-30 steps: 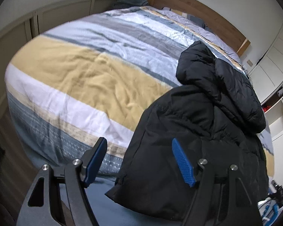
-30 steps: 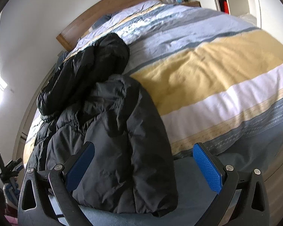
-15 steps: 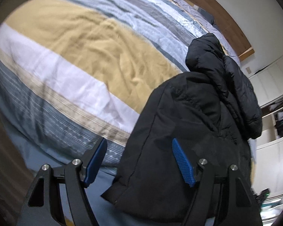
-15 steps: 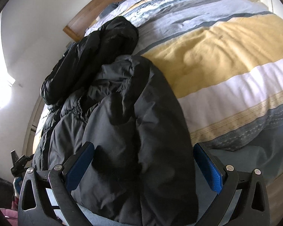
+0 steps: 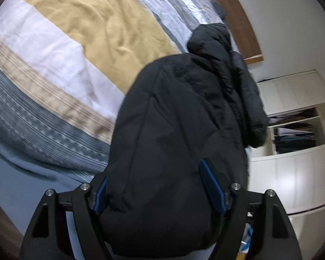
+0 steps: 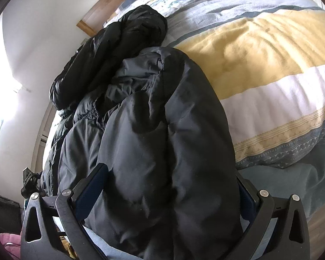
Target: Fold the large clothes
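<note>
While both tools straddle the hem: no grip yet.
Jacket [image 5: 173, 130]: bunched at bed [image 5: 54, 65] edge.
Left gripper [image 5: 158, 189]: jaws apart.
Right gripper [image 6: 166, 191]: jaws apart.
Advice: clamp both hem corners evenly before lifting.

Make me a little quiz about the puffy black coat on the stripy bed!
1. True or false: the black coat lies at the edge of the striped duvet.
2. Which hand-held gripper has coat between its open fingers: A) left only, B) right only, C) both?
3. Fill in: the headboard is made of ____.

Key:
1. True.
2. C: the left hand-held gripper and the right hand-held gripper both straddle it.
3. Wood.
</note>
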{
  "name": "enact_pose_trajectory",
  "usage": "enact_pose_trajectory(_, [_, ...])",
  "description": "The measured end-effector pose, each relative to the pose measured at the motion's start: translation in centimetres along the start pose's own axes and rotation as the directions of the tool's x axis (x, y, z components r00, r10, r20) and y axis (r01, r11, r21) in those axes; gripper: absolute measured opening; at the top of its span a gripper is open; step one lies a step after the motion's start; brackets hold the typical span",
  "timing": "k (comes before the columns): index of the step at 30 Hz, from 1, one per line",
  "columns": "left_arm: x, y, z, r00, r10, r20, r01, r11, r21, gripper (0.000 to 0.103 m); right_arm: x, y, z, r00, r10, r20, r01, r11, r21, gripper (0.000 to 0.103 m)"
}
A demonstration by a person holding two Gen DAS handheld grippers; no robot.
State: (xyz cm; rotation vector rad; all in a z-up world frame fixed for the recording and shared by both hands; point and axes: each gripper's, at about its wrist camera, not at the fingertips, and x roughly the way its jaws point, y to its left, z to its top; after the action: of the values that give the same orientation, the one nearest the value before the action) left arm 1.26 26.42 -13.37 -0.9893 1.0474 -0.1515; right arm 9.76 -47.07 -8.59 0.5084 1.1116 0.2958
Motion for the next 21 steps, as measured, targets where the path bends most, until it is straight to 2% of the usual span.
enact_pose_trajectory(3, [0.4,-0.3,-0.3,0.999,-0.038,-0.015,0.038,0.999,-0.002,0.074,0.4,-0.1,-0.1,1.000,0.024,-0.014,-0.024,1.000,0.013,0.103])
enact_pose_trajectory(9, [1.4,-0.7,-0.6,0.999,-0.044,-0.021,0.044,0.999,-0.003,0.078,1.0,-0.8,-0.5,0.999,0.041,-0.032,-0.039,0.998,0.046,0.103])
enact_pose_trajectory(13, [1.4,-0.8,-0.9,1.000,-0.027,0.002,0.027,0.999,-0.026,0.078,0.8,-0.7,-0.8,0.997,0.059,-0.042,-0.058,0.998,0.038,0.103])
enact_pose_trajectory(17, [1.7,-1.5,-1.4,1.000,0.008,0.000,-0.008,1.000,-0.003,0.078,0.9,-0.3,-1.2,0.995,0.087,-0.053,-0.086,0.996,0.027,0.103])
enact_pose_trajectory(19, [1.8,-1.9,-1.6,1.000,0.019,-0.007,-0.019,1.000,0.012,0.078,0.9,0.0,-1.4,0.993,0.097,-0.059,-0.096,0.995,0.023,0.101])
enact_pose_trajectory(21, [1.9,-2.1,-1.7,1.000,0.026,-0.009,-0.026,1.000,0.014,0.077,0.9,0.1,-1.4,0.993,0.104,-0.060,-0.102,0.994,0.024,0.095])
